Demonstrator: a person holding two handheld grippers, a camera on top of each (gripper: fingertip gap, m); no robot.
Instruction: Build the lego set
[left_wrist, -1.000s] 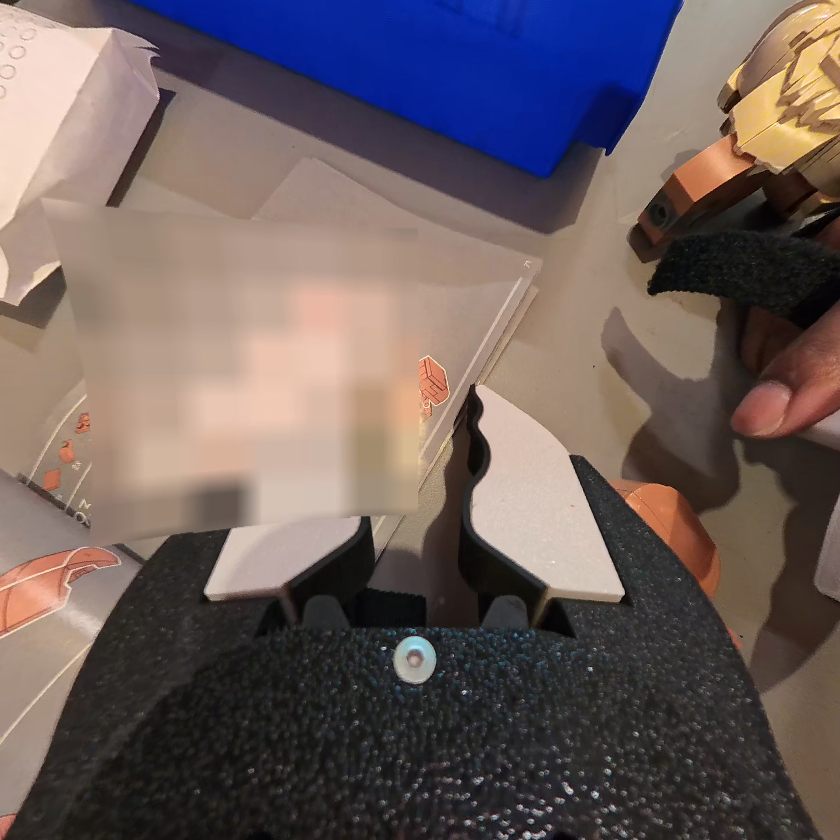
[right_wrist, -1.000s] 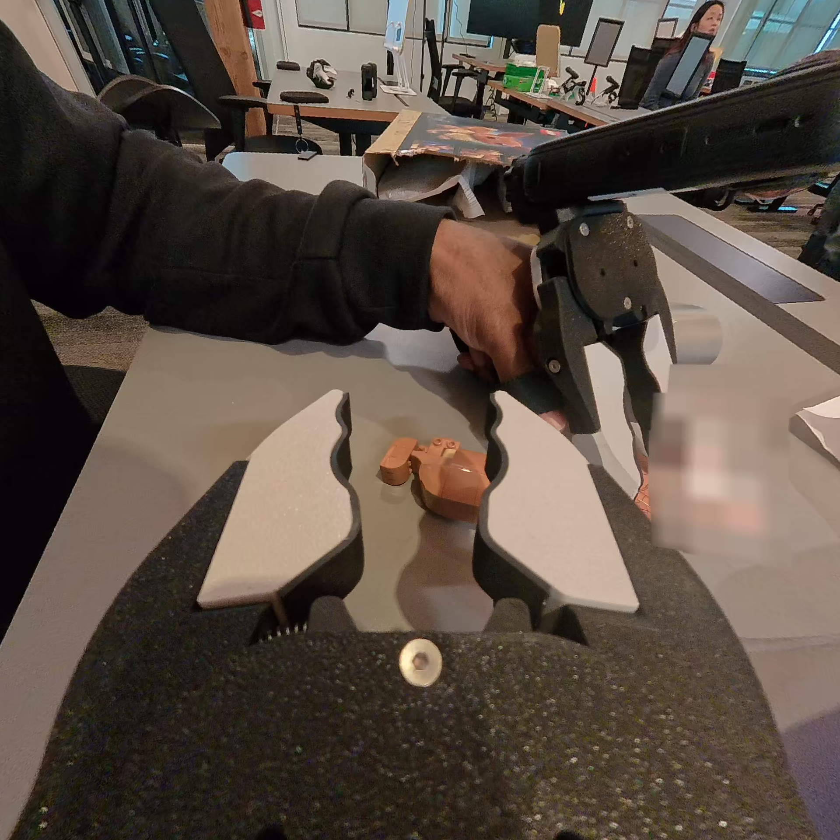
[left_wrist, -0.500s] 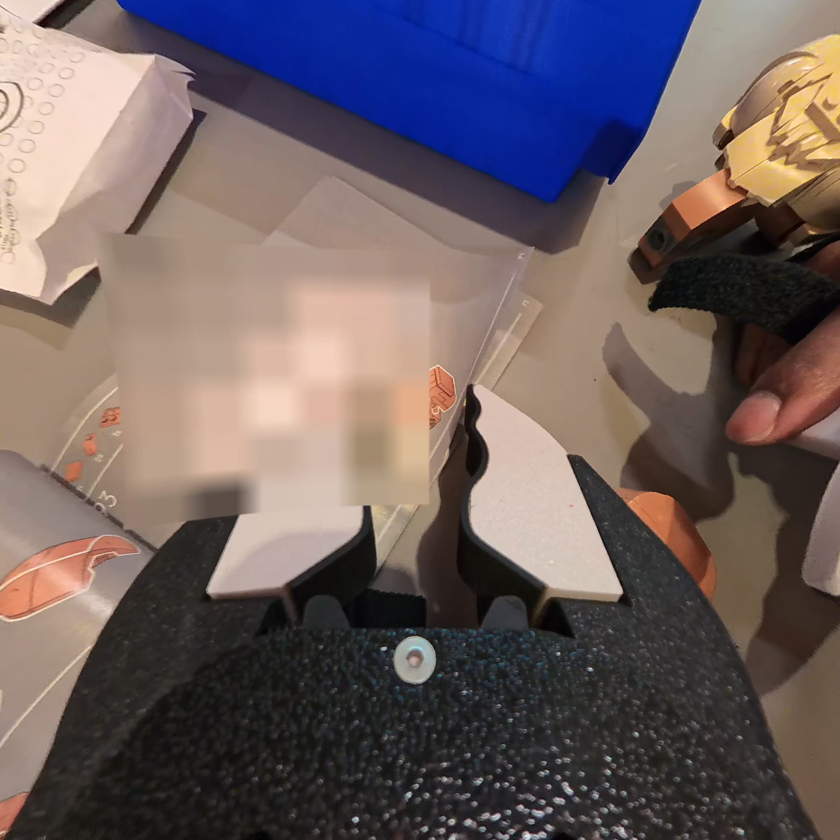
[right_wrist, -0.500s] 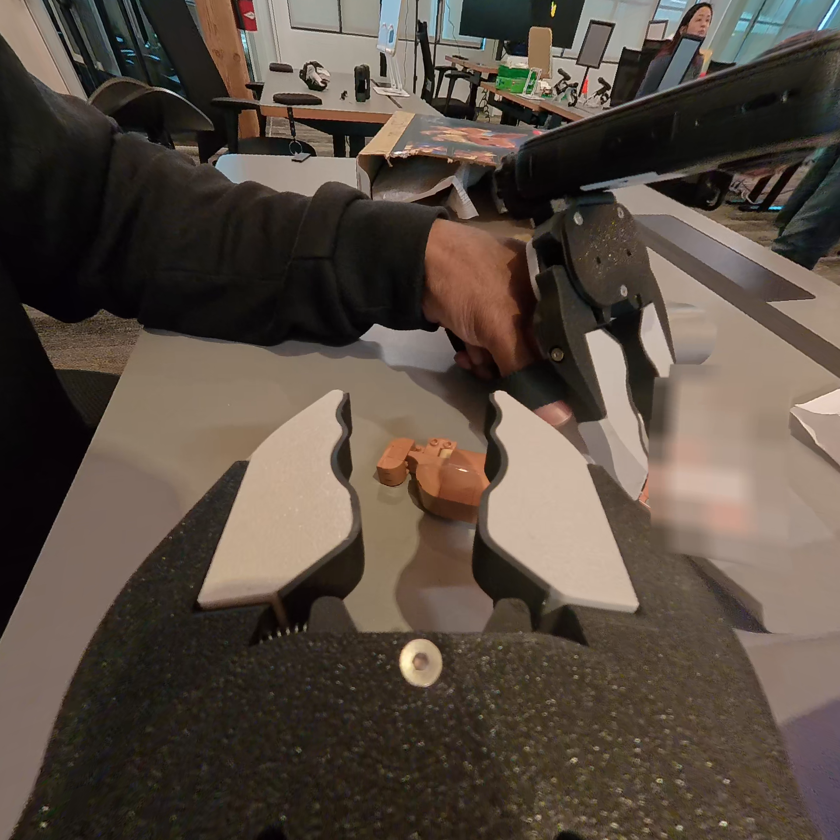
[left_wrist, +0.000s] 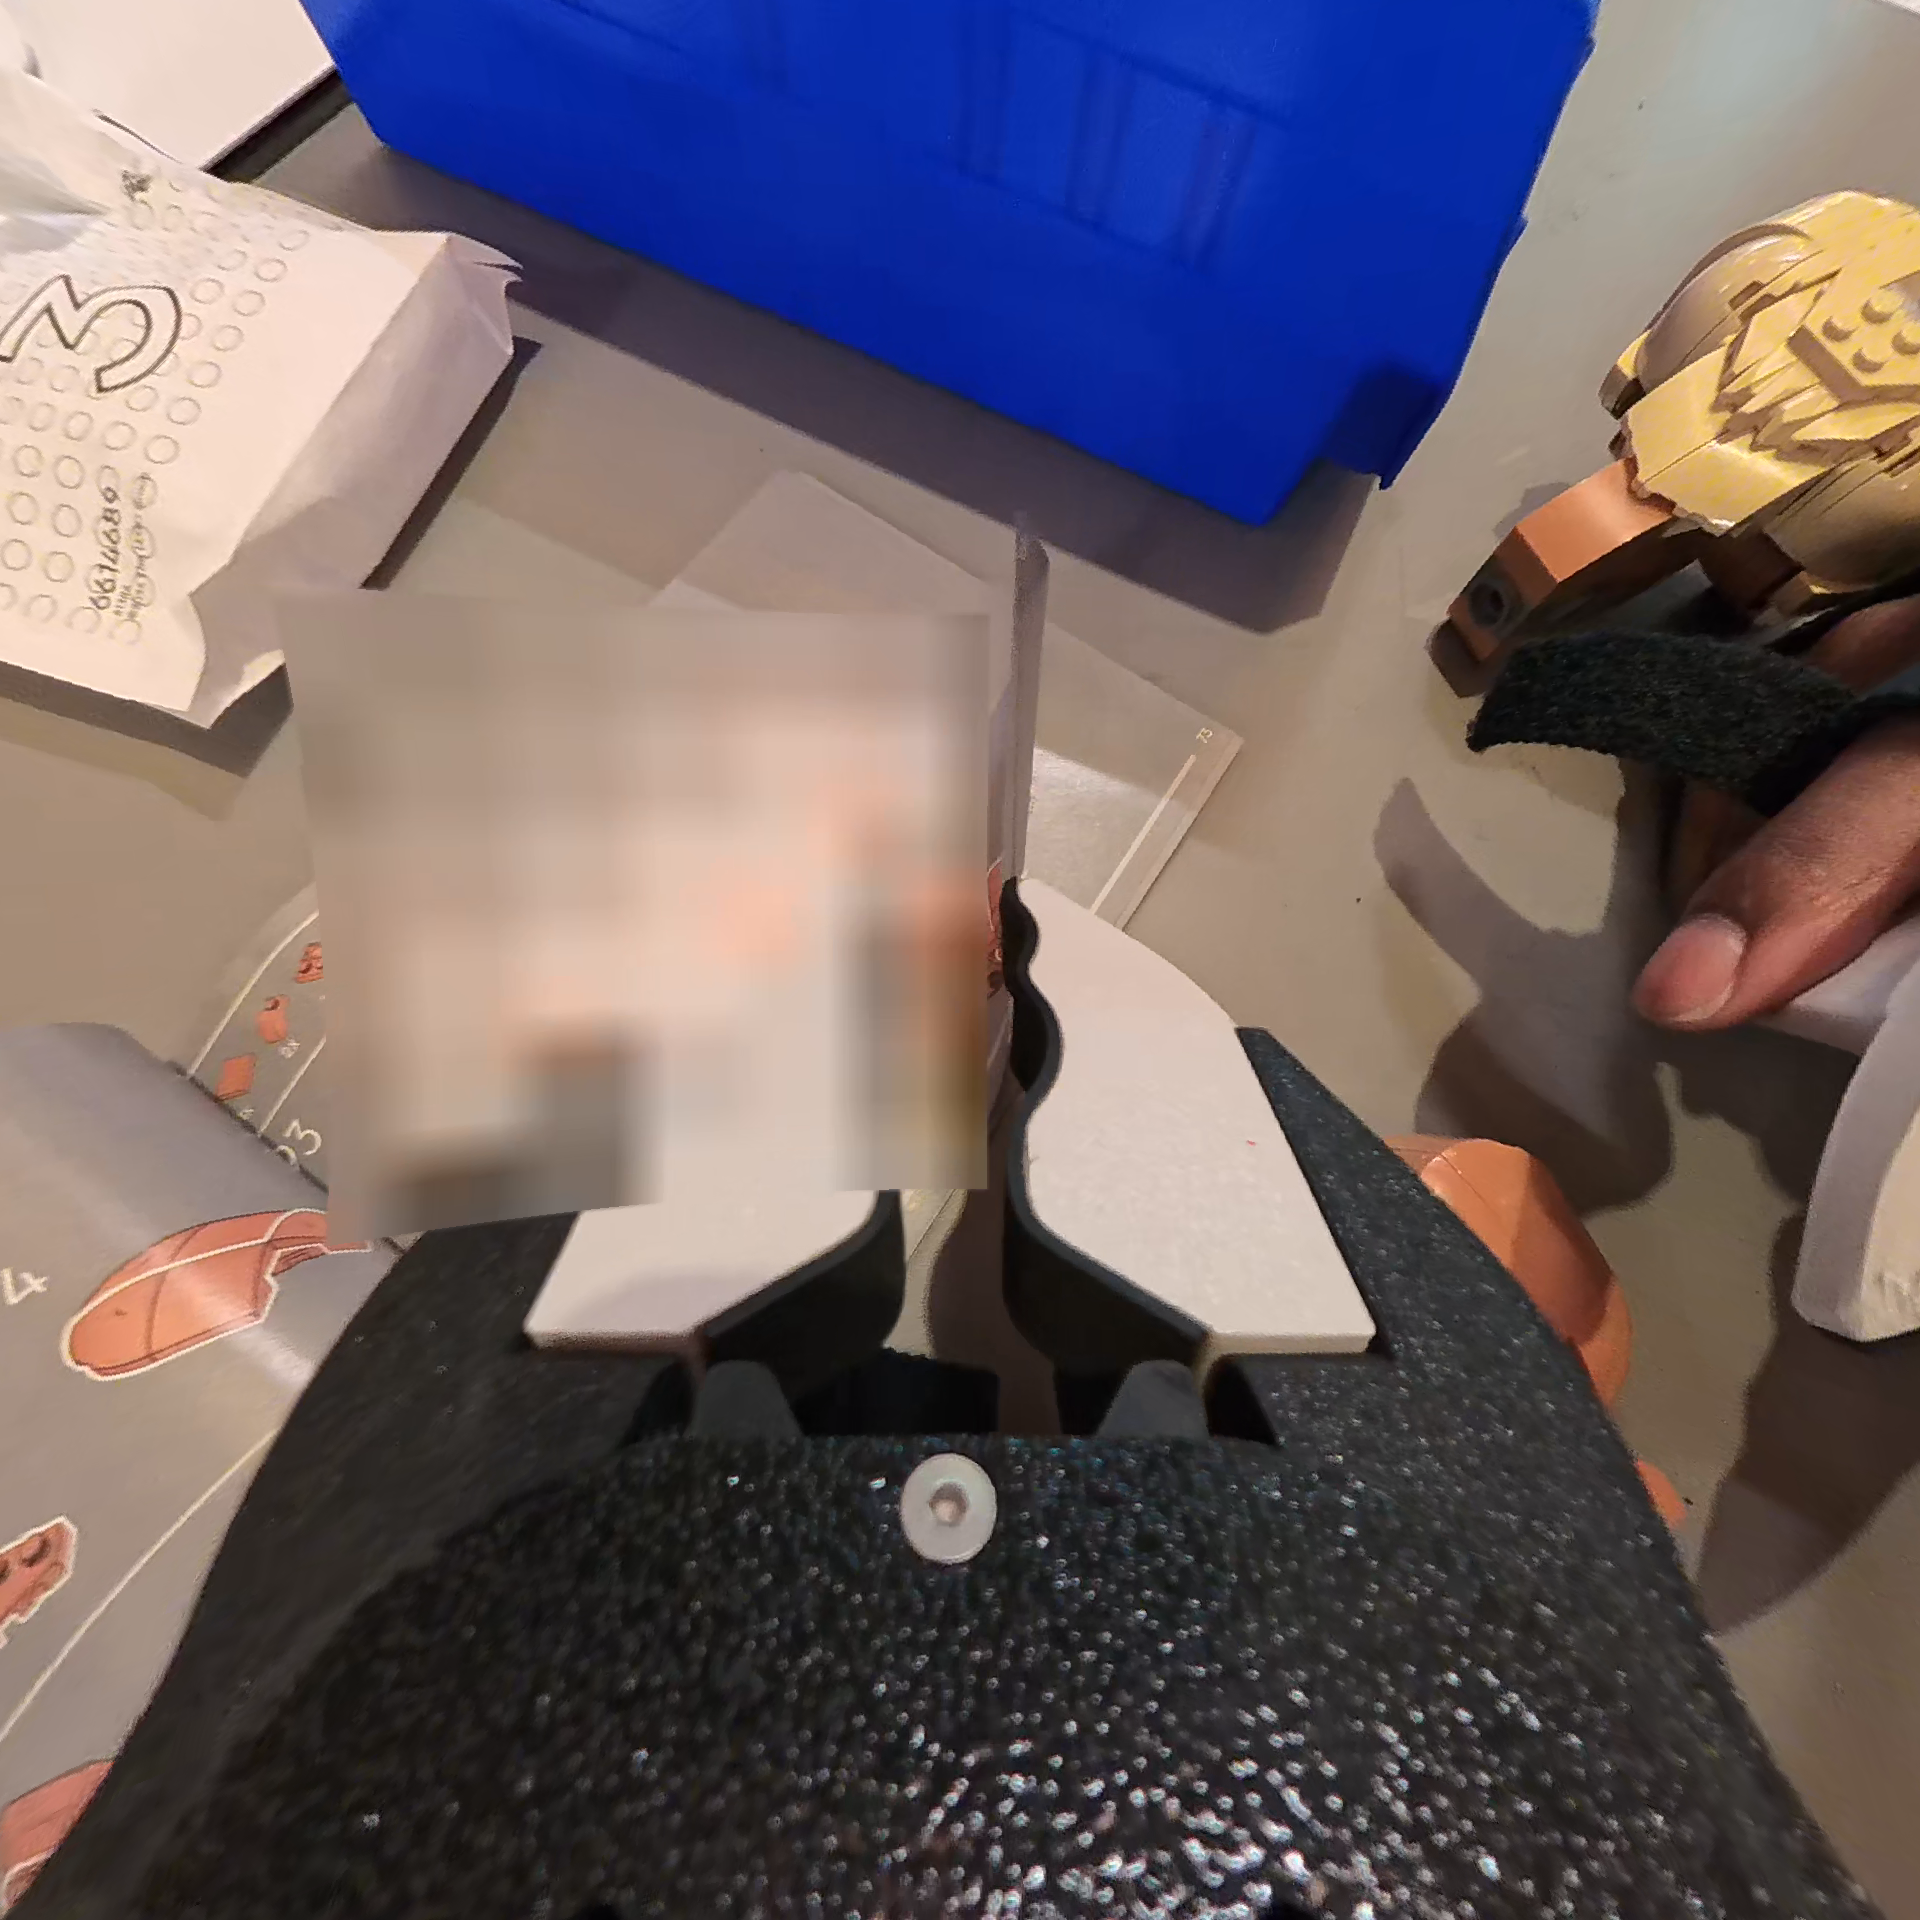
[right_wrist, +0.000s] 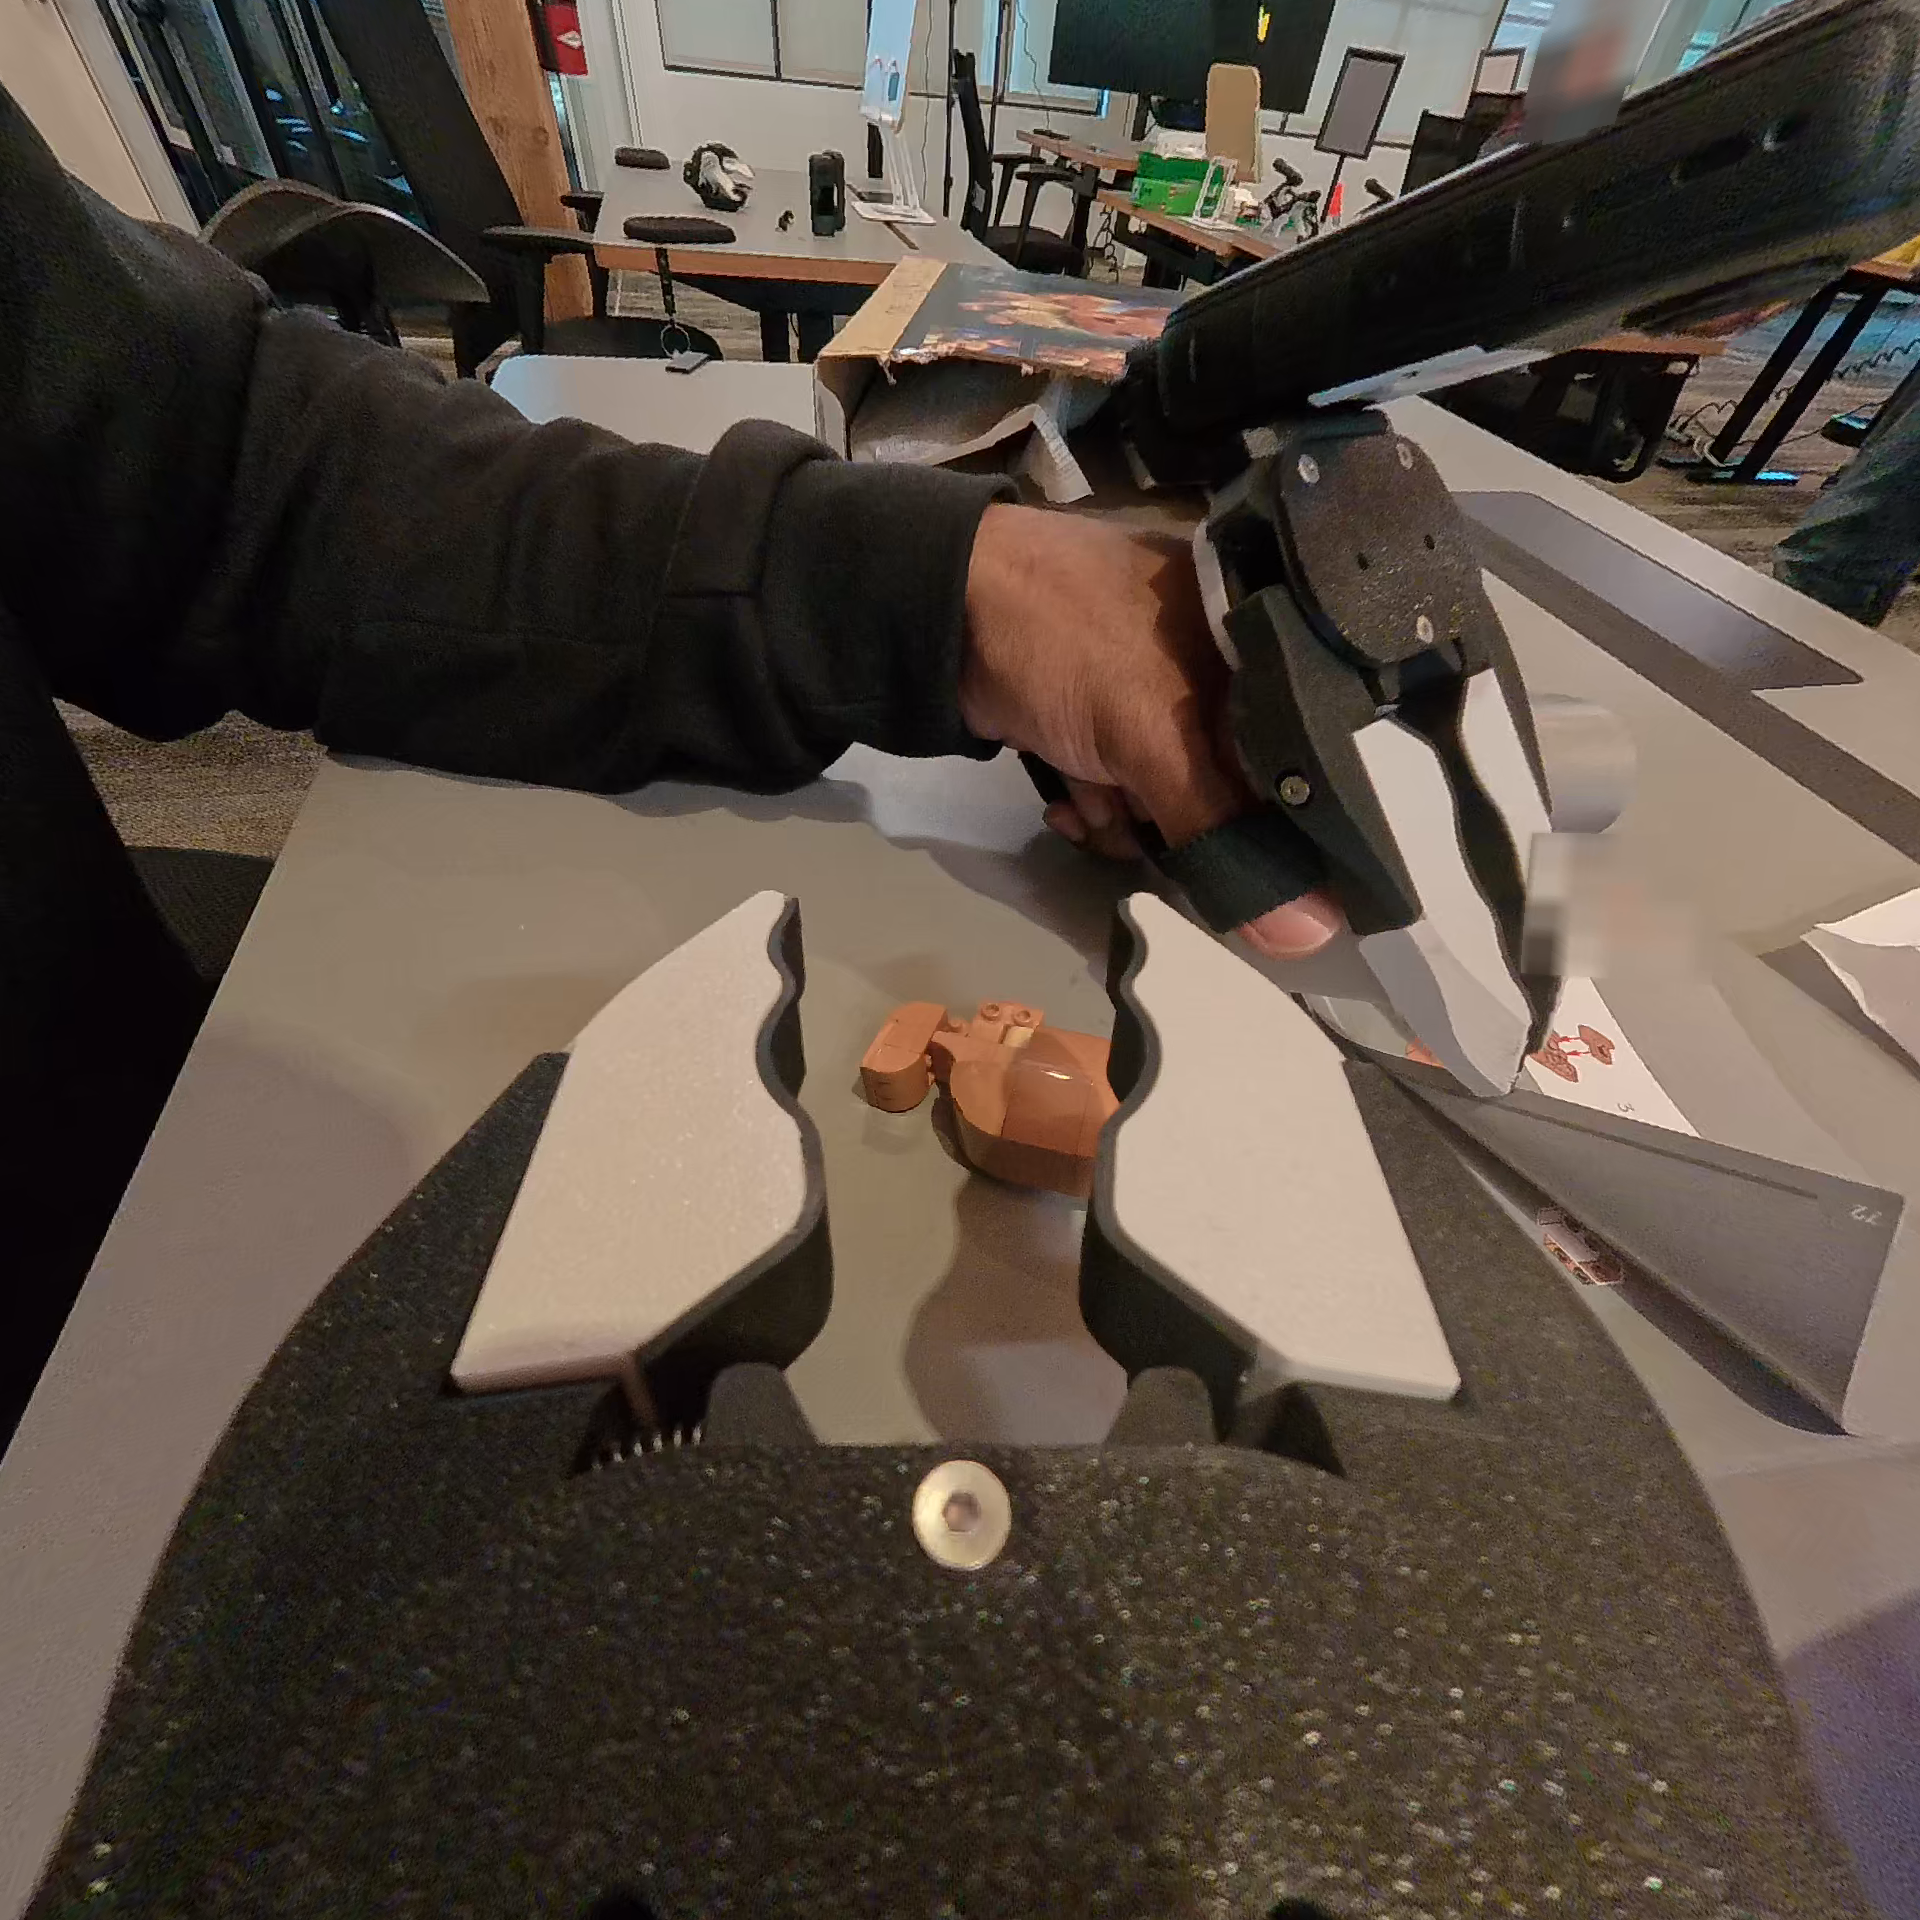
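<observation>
now left hand-held gripper pinching booklet page edge-on; right hand-held gripper spread, brown brick piece on tabletop between fingers, untouched, nearer right finger.

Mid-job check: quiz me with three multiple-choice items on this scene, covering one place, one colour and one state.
1. Where does the brown brick piece lie?
A. in the bin
B. on the table, seen between the right hand-held gripper's fingers
C. on the booklet

2. What colour is the bin behind the booklet?
A. blue
B. red
C. green

3. How do the right hand-held gripper's jaws stand?
A. shut on the brick piece
B. shut on paper
C. wide open

Answers:
1. B: the brown brick piece rests on the grey table, framed by the right hand-held gripper.
2. A: the bin beyond the booklet is bright blue.
3. C: its fingers stand well apart, with bare table showing between them.
</observation>
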